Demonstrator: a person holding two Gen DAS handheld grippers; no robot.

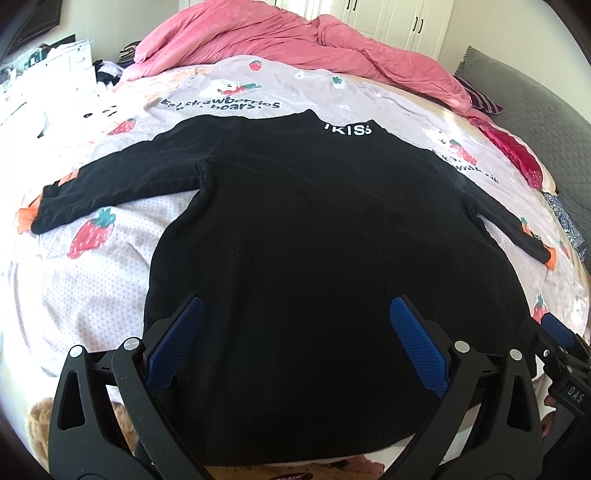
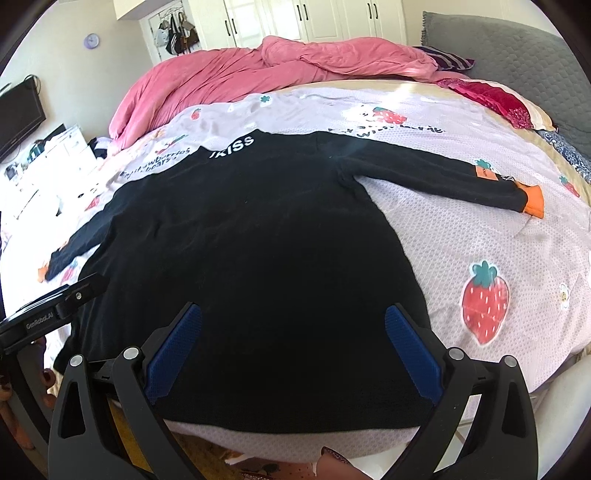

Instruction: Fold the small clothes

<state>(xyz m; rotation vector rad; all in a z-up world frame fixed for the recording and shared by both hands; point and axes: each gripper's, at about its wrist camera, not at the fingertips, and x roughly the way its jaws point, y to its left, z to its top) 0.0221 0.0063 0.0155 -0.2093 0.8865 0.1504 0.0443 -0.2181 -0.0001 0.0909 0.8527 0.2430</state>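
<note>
A small black long-sleeved top [image 1: 303, 229] [image 2: 240, 236] lies flat on the bed, sleeves spread out to both sides, white letters at its collar on the far side. Orange cuffs show at the sleeve ends [image 2: 533, 201]. My left gripper [image 1: 295, 314] hovers open over the top's near hem, nothing between its blue pads [image 1: 417, 347]. My right gripper [image 2: 293, 321] is also open above the hem, a little to the right. In the left wrist view the right gripper [image 1: 561, 350] shows at the right edge; in the right wrist view the left gripper [image 2: 55, 306] shows at the left edge.
The bed sheet [image 2: 461, 229] is pale with strawberry prints. A pink duvet [image 1: 280, 40] is bunched at the far side, with a grey headboard cushion [image 2: 517, 55] and pillows [image 2: 491, 99] on the right. White wardrobes [image 2: 306, 18] stand behind, clutter [image 1: 48, 74] to the left.
</note>
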